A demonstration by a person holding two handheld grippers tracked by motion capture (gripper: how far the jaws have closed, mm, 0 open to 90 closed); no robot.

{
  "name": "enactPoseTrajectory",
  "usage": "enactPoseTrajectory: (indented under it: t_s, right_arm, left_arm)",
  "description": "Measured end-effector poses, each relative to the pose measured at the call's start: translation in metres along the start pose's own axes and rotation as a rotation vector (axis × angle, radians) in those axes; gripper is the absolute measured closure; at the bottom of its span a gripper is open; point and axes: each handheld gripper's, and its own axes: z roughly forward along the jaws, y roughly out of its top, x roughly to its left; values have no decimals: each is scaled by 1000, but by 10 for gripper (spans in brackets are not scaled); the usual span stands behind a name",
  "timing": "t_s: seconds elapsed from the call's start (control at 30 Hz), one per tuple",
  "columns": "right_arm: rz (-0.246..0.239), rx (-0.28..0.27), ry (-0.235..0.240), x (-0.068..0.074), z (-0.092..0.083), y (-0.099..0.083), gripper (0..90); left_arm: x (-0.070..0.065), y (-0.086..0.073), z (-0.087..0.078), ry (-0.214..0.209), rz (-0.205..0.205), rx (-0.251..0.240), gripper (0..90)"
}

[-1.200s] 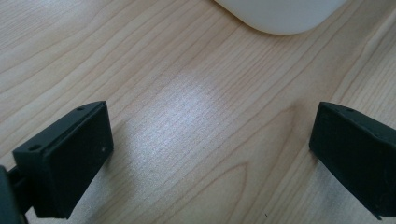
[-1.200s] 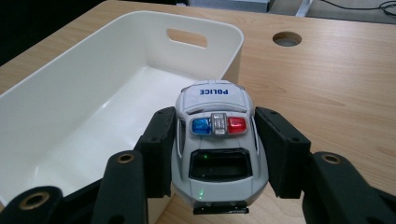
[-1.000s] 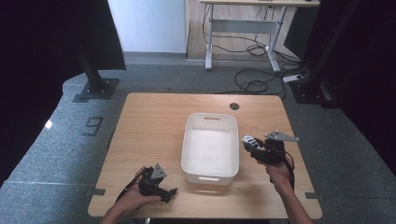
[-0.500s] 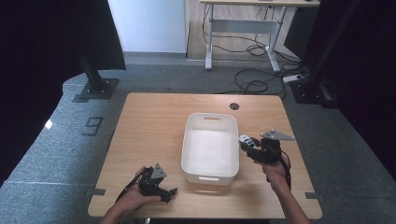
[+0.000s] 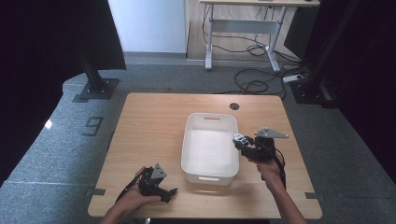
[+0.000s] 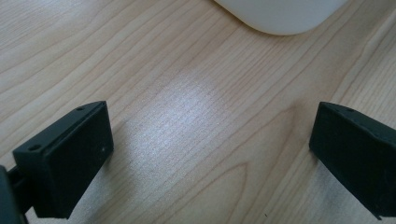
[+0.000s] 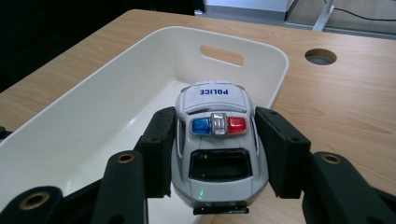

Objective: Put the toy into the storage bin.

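I am holding a small white plastic toy police car [image 7: 217, 144] in my right tool [image 7: 217, 156], its 2 jaws partly closed and pressing on the car's 2 flanks. The car is hanging over the right rim of the white rectangular plastic bin [image 5: 208, 172], at about 3 o'clock from the bin's middle, nose pointing toward the far handle slot. I am judging it light and stiff, with a glossy shell that could slip, so gripping the flat doors below the red-and-blue light bar seems safest; the wheels may roll on landing. My left tool [image 5: 156, 183] is resting at 7 o'clock from the bin, jaws wide apart with nothing between them. The pale wooden tabletop [image 5: 154, 121] is smooth, with a round cable hole [image 5: 234, 106] at 1 o'clock. Grey carpet, black stands and a desk with cables are lying beyond.
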Motion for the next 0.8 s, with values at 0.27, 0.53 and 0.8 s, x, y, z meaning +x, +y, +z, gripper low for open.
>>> enactPoseTrajectory:
  t_s: [0.27,0.53,0.8]
  right_arm:
    - [-16,17,9,8,12,1,500]
    - [-27,27,18,13,24,4,500]
    - [-31,33,23,17,28,5,501]
  left_arm:
    - [0,0,0,0,0,0,0]
    - [0,0,0,1,-1,-1,0]
    - [0,0,0,2,-1,-1,0]
